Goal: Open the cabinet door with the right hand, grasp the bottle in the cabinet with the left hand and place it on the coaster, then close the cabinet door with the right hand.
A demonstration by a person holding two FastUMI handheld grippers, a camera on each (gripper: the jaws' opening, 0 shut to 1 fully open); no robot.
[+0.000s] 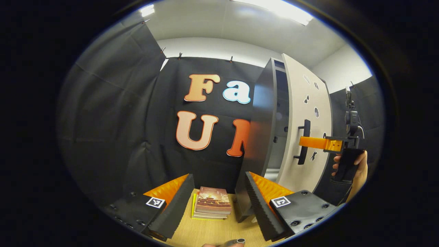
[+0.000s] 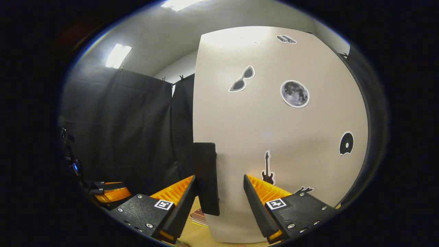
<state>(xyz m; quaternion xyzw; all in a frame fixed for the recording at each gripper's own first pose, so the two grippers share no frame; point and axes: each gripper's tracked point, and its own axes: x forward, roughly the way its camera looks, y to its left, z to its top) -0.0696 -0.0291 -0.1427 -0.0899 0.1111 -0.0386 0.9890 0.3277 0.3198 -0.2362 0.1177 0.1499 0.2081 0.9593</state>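
The dark cabinet stands at the right with its beige stickered door ajar. A person's hand holds my right gripper at the door's black handle. In the right gripper view the handle stands between the spread fingers of the right gripper, close to the left finger; the gripper is open. My left gripper is open over the table with nothing in it. A round metal rim, which looks like the bottle's top, peeks in at the bottom edge.
A stack of books lies on the wooden table ahead of the left gripper. Black cloth walls close the booth behind and to the left. The left gripper sits low at the far left of the right gripper view.
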